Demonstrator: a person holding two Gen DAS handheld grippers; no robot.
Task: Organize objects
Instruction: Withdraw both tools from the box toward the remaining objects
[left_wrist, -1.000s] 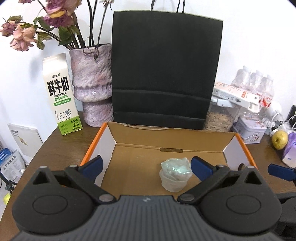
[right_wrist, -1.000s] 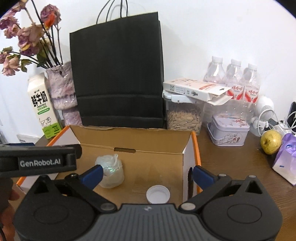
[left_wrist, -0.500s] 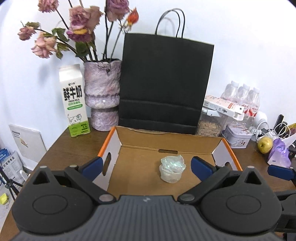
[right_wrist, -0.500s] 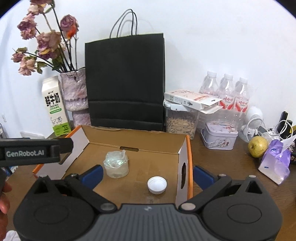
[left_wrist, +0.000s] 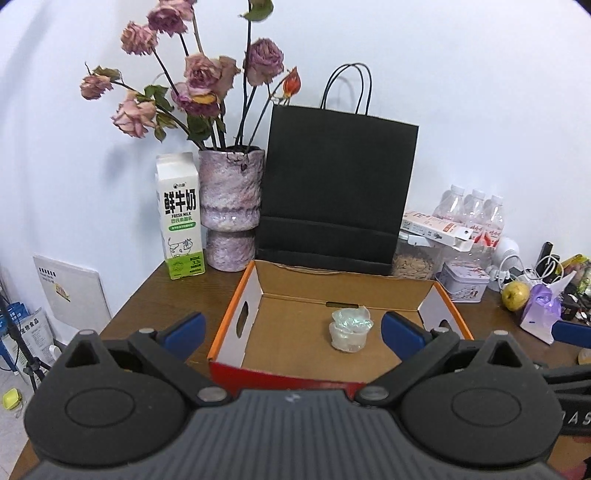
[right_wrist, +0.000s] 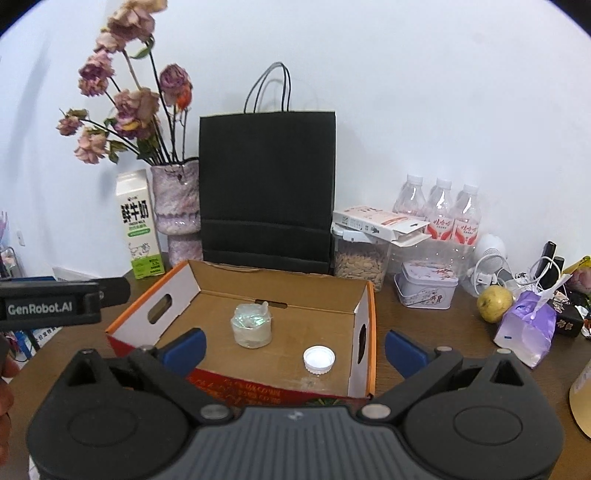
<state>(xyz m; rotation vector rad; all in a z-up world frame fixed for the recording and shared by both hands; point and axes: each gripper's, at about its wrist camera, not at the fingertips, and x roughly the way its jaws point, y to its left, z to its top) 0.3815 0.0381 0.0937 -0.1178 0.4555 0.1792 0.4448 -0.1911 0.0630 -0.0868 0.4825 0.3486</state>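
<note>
An open cardboard box (left_wrist: 255, 295) (right_wrist: 364, 325) with orange edges sits on the wooden table. Inside it stand a small clear plastic cup (left_wrist: 349, 329) (right_wrist: 252, 326) with crumpled wrap on top and, in the right wrist view, a white bottle cap (right_wrist: 319, 360) near the front right corner. My left gripper (left_wrist: 291, 332) is open, held back from the box's near wall with nothing between its blue pads. My right gripper (right_wrist: 295, 349) is open too, above the box's near edge and empty. The left gripper's body (right_wrist: 55, 304) shows at the left of the right wrist view.
Behind the box stand a black paper bag (left_wrist: 336, 184), a vase of dried roses (left_wrist: 231, 206) and a milk carton (left_wrist: 181, 218). To the right are a seed jar (right_wrist: 360, 258), a tin (right_wrist: 426, 290), water bottles (right_wrist: 441, 214), a pear (right_wrist: 493, 299) and a purple tissue pack (right_wrist: 526, 328).
Both grippers have pulled back and up from the box, so the whole box and more of the table show. The cup and cap have stayed in place.
</note>
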